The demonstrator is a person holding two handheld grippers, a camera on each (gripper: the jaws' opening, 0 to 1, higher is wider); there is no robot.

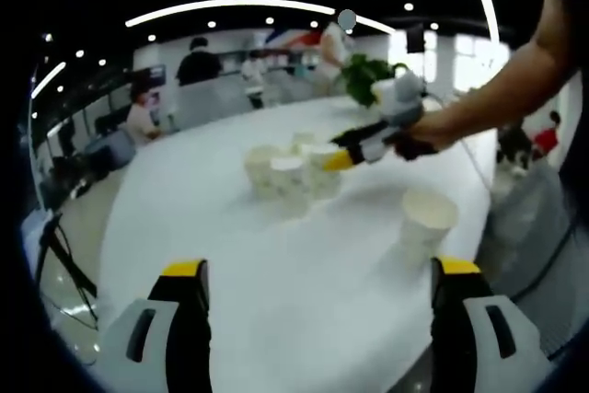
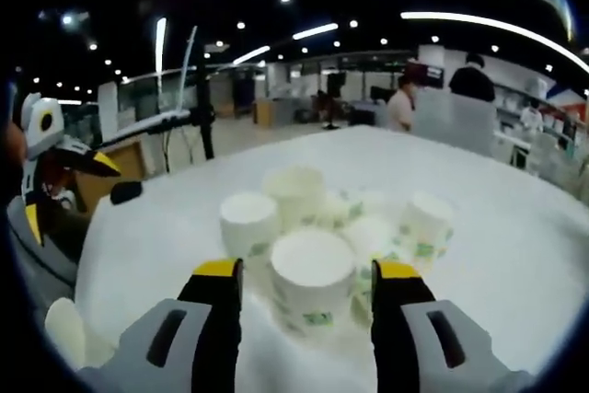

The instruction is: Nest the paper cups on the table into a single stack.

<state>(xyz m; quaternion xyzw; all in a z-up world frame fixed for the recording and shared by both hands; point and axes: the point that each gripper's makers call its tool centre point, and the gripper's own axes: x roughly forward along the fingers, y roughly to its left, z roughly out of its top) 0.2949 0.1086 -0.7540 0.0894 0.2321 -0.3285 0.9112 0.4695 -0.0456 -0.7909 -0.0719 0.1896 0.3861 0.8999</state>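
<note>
A large white bench [image 1: 276, 264] in a wide open-plan office lit by ceiling strips carries a cluster of upturned white paper cups [image 2: 313, 227] with small green prints too blurred to read, plus one upright cup [image 1: 426, 218] standing apart. The right claw [image 2: 308, 275] straddles the nearest cup [image 2: 313, 283] with jaws spread, not yet pinching. The left claw [image 1: 317, 269] hovers wide open over bare bench.

Left claw [image 1: 317, 283] gapes over the table [image 1: 276, 301]; right claw [image 1: 345, 156] reaches clustered paper cups [image 1: 290, 172].
</note>
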